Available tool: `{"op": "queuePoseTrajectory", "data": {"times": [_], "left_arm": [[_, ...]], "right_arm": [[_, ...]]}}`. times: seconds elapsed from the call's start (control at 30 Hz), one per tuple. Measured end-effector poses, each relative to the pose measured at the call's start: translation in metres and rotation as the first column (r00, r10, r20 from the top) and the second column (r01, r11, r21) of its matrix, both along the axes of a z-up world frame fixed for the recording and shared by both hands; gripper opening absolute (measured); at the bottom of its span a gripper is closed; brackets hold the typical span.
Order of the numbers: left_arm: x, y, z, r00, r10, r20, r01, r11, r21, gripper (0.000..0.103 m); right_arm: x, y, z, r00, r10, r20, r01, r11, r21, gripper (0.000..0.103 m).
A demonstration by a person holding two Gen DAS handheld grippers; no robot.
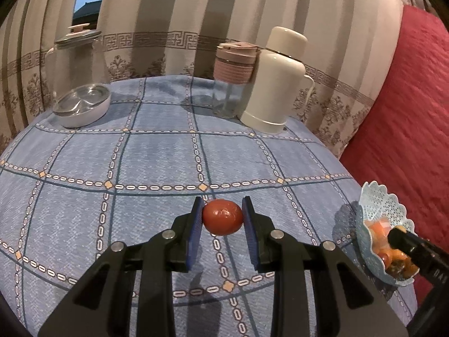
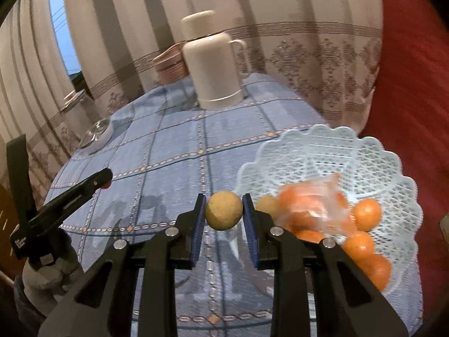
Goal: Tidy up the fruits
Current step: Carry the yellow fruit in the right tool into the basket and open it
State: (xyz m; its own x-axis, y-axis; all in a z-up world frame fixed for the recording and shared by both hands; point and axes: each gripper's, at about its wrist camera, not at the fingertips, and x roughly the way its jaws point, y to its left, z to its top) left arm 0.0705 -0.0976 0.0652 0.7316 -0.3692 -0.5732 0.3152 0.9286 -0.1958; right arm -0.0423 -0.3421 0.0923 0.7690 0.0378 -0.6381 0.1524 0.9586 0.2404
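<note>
In the left wrist view my left gripper [image 1: 222, 207] is shut on a reddish-brown round fruit [image 1: 222, 217], just above the blue checked tablecloth [image 1: 157, 157]. At the table's right edge stands a pale blue lacy basket [image 1: 378, 199], with the right gripper [image 1: 397, 234] over it. In the right wrist view my right gripper [image 2: 223, 203] is shut on a yellowish round fruit [image 2: 224, 210], just left of the basket [image 2: 336, 146]. The basket holds several oranges [image 2: 366, 214] and a clear plastic bag [image 2: 317, 196]. The left gripper [image 2: 105, 178] shows at the far left with a bit of red at its tip.
At the back of the table stand a cream thermos jug [image 1: 276, 84], a pink-lidded glass cup [image 1: 233, 84], a glass jar [image 1: 75, 56] and a shallow white dish [image 1: 81, 105]. Striped curtains hang behind. A red cover [image 1: 407, 112] lies beyond the table's right edge.
</note>
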Motion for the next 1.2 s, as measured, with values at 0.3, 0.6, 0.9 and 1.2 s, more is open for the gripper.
{"op": "queuePoseTrajectory", "data": {"times": [0.3,0.6,0.9,1.2], "left_arm": [[-0.008,-0.009,0.002,1.000,-0.028,0.012,0.028,1.000,0.007,0.028],[-0.019,-0.025,0.002,0.997,-0.068,0.025,0.067,0.997,0.028,0.028],[-0.030,-0.049,0.005,0.992,-0.121,0.026,0.120,0.992,0.045,0.028],[-0.049,-0.092,0.011,0.973,-0.232,0.012,0.231,0.973,0.021,0.028]], "right_arm": [[-0.025,-0.028,-0.006,0.997,-0.070,-0.012,0.070,0.998,-0.009,0.027],[-0.036,-0.049,-0.017,0.992,-0.119,-0.038,0.119,0.993,0.010,0.027],[-0.045,-0.066,-0.017,0.989,-0.145,-0.025,0.146,0.988,0.041,0.038],[-0.060,-0.081,-0.013,0.986,-0.169,0.010,0.168,0.984,0.060,0.039]]}}
